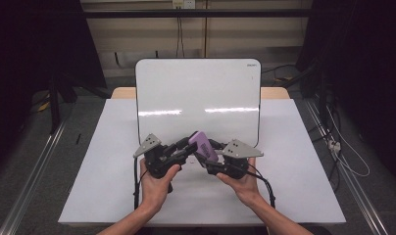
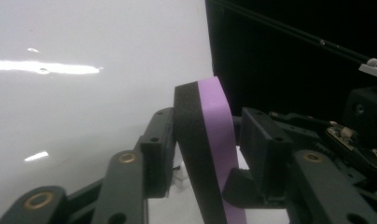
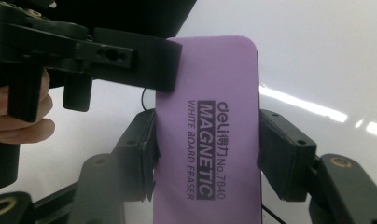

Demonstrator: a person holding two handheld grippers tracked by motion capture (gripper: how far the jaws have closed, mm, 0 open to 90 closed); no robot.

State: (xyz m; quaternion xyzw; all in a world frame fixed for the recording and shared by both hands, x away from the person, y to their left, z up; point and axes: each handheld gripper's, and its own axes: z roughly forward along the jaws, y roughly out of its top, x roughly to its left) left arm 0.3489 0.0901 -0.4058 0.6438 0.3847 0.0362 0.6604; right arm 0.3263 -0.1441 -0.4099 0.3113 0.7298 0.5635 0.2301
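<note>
Both forearms are bare, with no sleeves showing. Each hand carries a black gripper: the left gripper [image 1: 184,147] and the right gripper [image 1: 206,155] are each topped by a grey three-cornered plate dotted with small holes. A black cable trails from each back toward the person. The fingers [image 3: 284,158] are blocky black pads on linked arms with brass-coloured pivot pins and small dark screws, possibly recessed.

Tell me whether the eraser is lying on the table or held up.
Held up: the purple eraser sits clamped between the right gripper jaws, above the table.
</note>
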